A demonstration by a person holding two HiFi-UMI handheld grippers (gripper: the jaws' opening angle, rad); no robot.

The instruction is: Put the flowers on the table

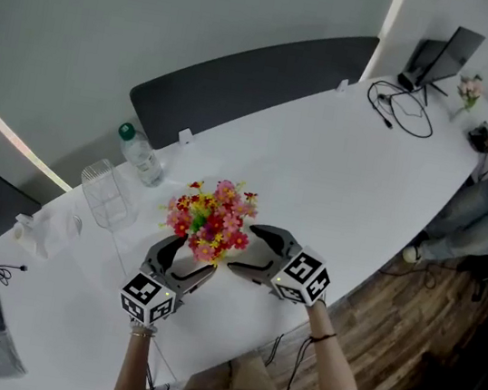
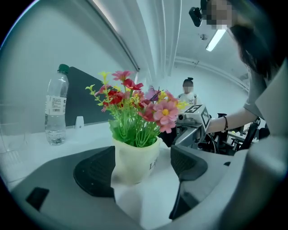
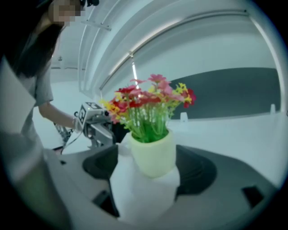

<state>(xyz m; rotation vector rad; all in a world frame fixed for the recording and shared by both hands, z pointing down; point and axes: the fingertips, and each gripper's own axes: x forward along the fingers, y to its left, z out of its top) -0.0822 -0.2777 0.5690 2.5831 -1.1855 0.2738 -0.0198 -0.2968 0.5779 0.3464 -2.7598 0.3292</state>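
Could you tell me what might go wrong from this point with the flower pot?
1. Both the left tongs and right tongs stand open around the flower pot, with little room beside it; pulling back crookedly could knock it.
2. The flowers spread wider than the pot, so a nudge may tip it.
3. It stands not far from the near edge of the table, so a shove could send it off.

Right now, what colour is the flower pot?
Pale cream-yellow pot, clearest in the right gripper view.
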